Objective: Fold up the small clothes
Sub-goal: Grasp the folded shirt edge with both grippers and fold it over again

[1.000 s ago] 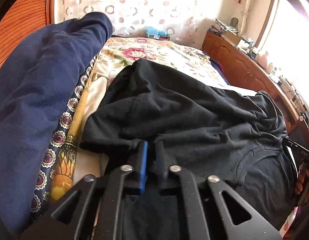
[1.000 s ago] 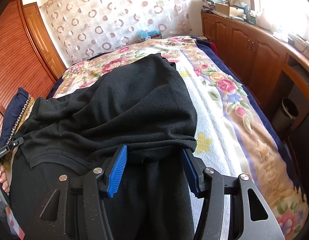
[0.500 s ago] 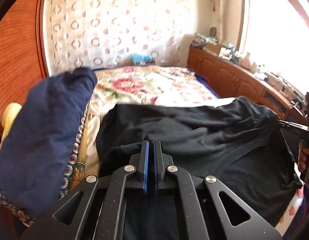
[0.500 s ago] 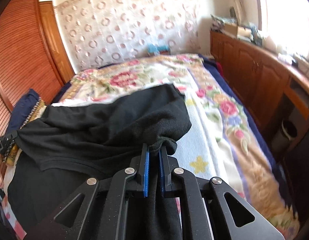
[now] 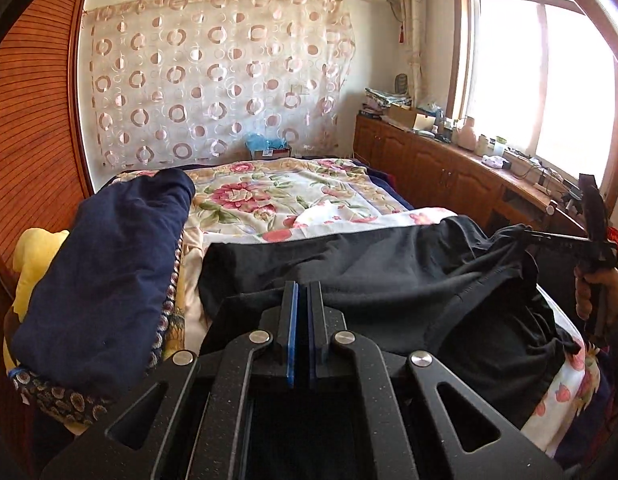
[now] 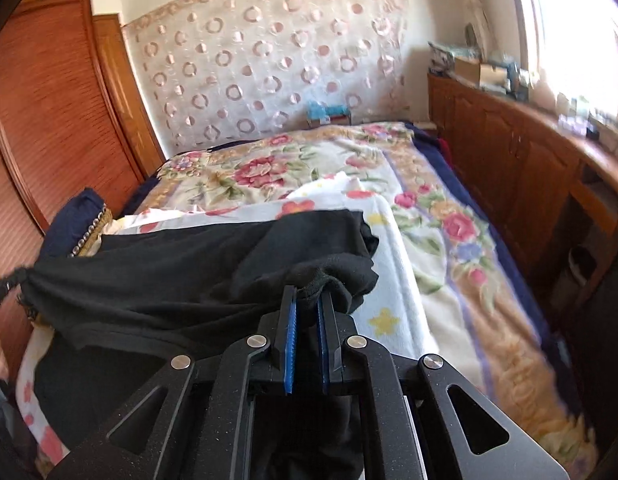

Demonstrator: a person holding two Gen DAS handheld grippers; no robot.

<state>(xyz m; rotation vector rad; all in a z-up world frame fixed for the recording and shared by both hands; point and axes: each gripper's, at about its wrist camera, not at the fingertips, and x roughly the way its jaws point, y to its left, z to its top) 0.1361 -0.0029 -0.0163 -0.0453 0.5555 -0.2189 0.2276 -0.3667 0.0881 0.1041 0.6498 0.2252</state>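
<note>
A black garment (image 5: 409,272) lies stretched across the near end of the bed, its near edge raised between my two grippers. My left gripper (image 5: 303,286) is shut on the cloth's left corner, which bunches in front of the blue pads. My right gripper (image 6: 309,292) is shut on the right corner, with a fold of black cloth (image 6: 213,264) pinched between its pads. In the left wrist view the right gripper (image 5: 589,240) shows at the far right, held by a hand (image 5: 597,288). The left gripper's tip (image 6: 5,292) shows at the left edge of the right wrist view.
A floral blanket (image 5: 269,196) covers the bed. A navy blue cloth bundle (image 5: 105,264) and a yellow item (image 5: 33,248) lie at the left edge. Wooden cabinets (image 6: 509,152) with clutter on top run along the right, with a bin (image 6: 577,268) below. A slatted wardrobe (image 6: 49,120) stands left.
My right gripper went from open around the garment's edge to shut on it. Both grippers rose and tilted up, and the garment's far end slid toward me.
</note>
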